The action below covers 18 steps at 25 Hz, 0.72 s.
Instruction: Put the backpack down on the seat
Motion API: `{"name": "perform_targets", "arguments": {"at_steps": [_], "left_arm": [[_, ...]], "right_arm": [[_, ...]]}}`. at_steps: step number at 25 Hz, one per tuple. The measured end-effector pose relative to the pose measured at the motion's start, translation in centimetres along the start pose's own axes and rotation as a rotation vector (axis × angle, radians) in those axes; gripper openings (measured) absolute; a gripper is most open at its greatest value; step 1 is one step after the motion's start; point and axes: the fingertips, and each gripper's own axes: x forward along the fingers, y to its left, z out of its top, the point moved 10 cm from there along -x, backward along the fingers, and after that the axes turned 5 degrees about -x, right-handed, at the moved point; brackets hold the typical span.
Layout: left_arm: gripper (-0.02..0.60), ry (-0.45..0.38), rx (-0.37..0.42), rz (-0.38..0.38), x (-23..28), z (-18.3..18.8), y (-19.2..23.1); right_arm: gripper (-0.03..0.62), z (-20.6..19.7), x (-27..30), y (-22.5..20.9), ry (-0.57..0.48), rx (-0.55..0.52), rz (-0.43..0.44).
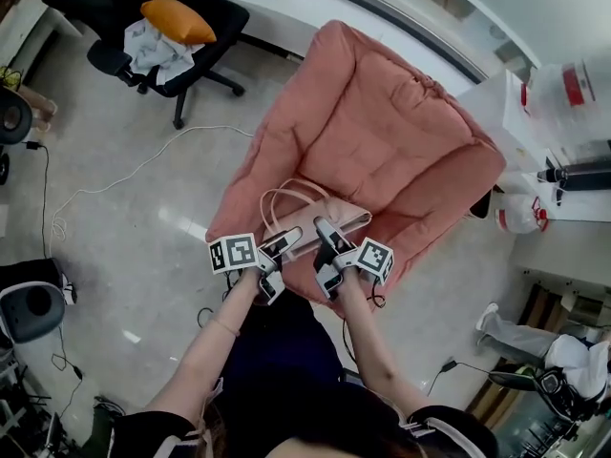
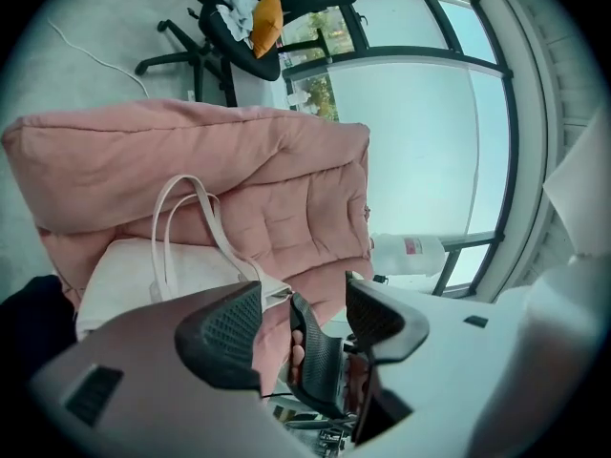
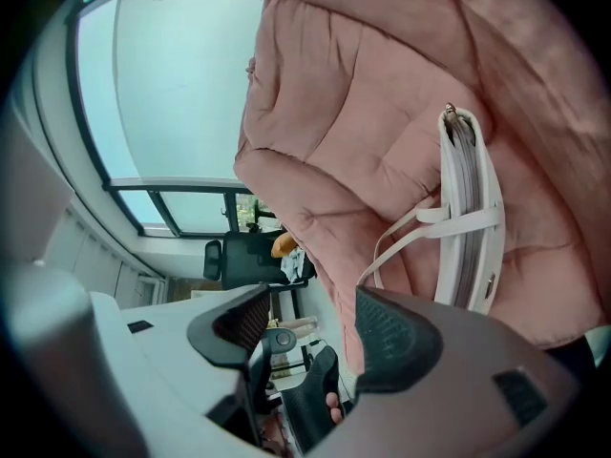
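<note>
Jaws apart, pale backpack [image 1: 331, 213] lying on pink seat [image 1: 382, 127]

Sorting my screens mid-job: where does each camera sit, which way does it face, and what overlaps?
Head view: on the person's head, steeply down on the seat and backpack; forearms, left gripper and right gripper show.
Left gripper view: rides the left gripper, looks along its open fingers at the backpack.
Right gripper view: rides the right gripper, open fingers below, backpack at right.
Shared: all three show backpack, seat and office chair.
</note>
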Motion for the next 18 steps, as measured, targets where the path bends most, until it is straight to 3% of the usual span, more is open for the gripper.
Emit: {"name": "perform_targets", "arguments": {"at_steps": [5, 10, 18], "left_arm": [[0.282, 0.101, 0.11, 0.038, -1.3, -2.0, -1.0], [0.282, 0.207, 0.172, 0.045, -2.4, -3.8, -1.1], [0.274, 0.205, 0.25, 0.038, -4.7, -5.3, -2.3]], "right_arm": [[0.275, -1.6, -1.7, 0.9, 0.006, -0.058, -0.025], [0.275, -3.5, -3.5, 0.7, -0.02, -0.002, 0.011], [0.273, -5.8, -6.7, 2.0, -0.029, -0.051, 0.05]]}}
